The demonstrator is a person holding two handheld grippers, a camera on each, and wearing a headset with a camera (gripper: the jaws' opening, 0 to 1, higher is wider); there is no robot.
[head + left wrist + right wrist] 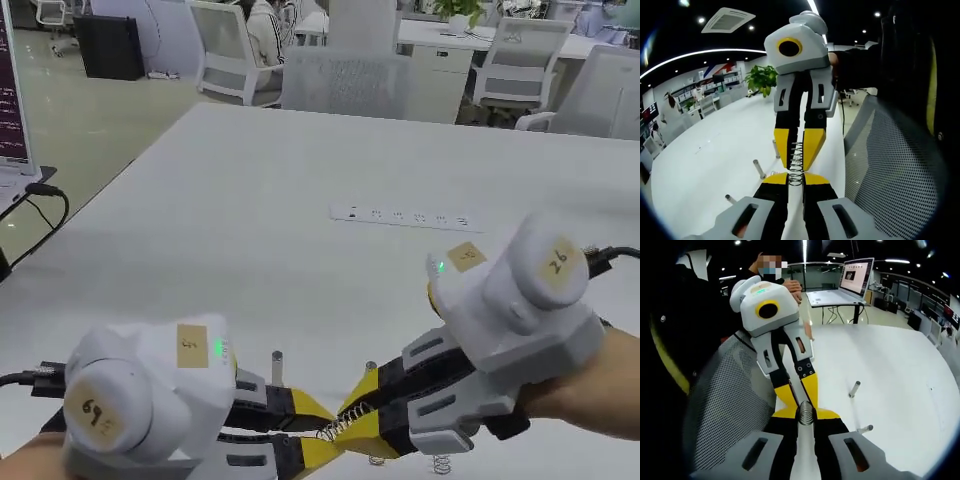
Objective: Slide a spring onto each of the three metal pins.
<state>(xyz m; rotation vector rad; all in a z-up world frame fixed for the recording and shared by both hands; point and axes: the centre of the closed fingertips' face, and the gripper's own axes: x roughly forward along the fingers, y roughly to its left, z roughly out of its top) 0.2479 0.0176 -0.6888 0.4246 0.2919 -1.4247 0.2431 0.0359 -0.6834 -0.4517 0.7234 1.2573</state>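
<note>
the yellow-tipped left gripper (796, 181) and right gripper (806, 416) are both clamping fingers on one thin coiled steel spring (796, 160) near a short upright metal pin (277, 365); uneven squeezing is likely risking it pinging away.

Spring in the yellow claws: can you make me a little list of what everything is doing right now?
spring: held between the two grippers, off the table
left gripper: shut on one end of the spring
right gripper: shut on the other end
pins: three, standing on the table, all bare
loose spring: lying on the table by the right gripper
done so far: no spring on a pin yet
</note>
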